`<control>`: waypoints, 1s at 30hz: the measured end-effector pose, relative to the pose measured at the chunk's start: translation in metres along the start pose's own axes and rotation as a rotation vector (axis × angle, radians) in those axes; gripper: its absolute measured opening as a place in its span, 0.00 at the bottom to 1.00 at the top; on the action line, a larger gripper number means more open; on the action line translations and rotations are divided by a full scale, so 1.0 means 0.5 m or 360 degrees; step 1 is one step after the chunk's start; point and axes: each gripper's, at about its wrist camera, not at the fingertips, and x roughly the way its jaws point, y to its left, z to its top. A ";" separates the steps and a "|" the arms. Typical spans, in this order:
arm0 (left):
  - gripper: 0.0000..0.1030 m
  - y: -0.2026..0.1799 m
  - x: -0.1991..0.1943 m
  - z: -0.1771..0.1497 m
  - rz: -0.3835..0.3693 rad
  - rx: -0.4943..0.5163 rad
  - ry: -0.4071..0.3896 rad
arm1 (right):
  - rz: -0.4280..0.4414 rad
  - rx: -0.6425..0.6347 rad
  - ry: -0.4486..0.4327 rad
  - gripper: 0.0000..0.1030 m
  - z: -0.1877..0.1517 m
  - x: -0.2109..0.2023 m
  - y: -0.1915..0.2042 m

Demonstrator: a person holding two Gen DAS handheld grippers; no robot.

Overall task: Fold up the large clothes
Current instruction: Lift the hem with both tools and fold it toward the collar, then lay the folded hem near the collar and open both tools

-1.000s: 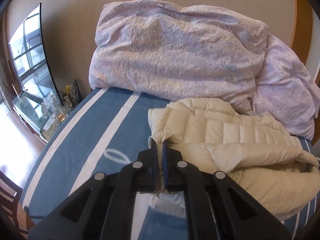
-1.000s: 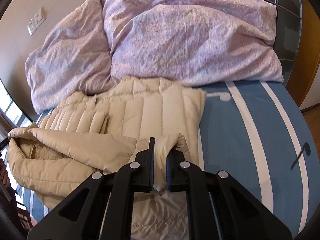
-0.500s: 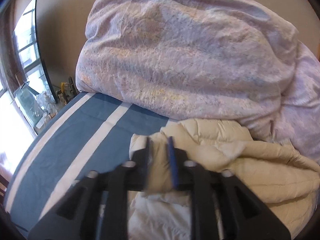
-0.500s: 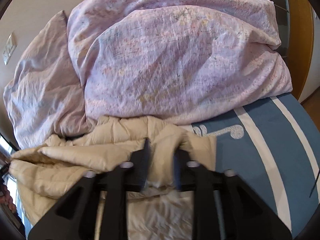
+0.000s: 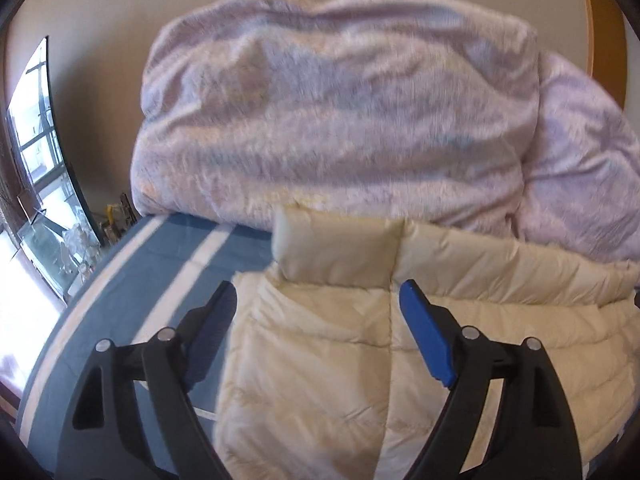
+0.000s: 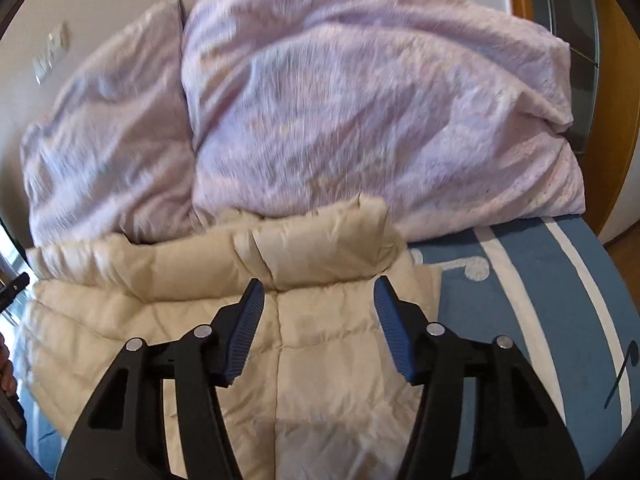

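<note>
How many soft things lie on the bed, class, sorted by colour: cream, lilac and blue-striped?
Cream: 1, the puffer jacket
Lilac: 2, the big duvet and the pillow beside it
Blue with white stripes: 1, the bedsheet
Total: 4

I see a cream jacket (image 5: pixel 320 344) of quilted, puffy cloth with a slight sheen, finely creased. My left gripper (image 5: pixel 318 296) and right gripper (image 6: pixel 319 292) are matt black plastic with silvery metal pins; their pads (image 6: pixel 245 332) are ribbed blue. The lilac duvet (image 6: pixel 360 120) is soft crinkled cloth, the blue bedsheet (image 6: pixel 520 320) smooth matt cloth.
</note>
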 end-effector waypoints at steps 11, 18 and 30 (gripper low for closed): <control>0.85 -0.013 0.163 -0.019 0.0249 -0.0004 0.0187 | -0.0259 -0.0008 0.0101 0.58 -0.013 0.130 -0.001; 0.90 -0.015 0.200 -0.019 0.0245 -0.0002 0.0227 | -0.0293 -0.0020 0.0155 0.60 -0.019 0.166 0.000; 0.96 -0.011 0.247 -0.021 0.0176 -0.0014 0.0361 | -0.0293 0.0003 0.0215 0.63 -0.024 0.184 -0.013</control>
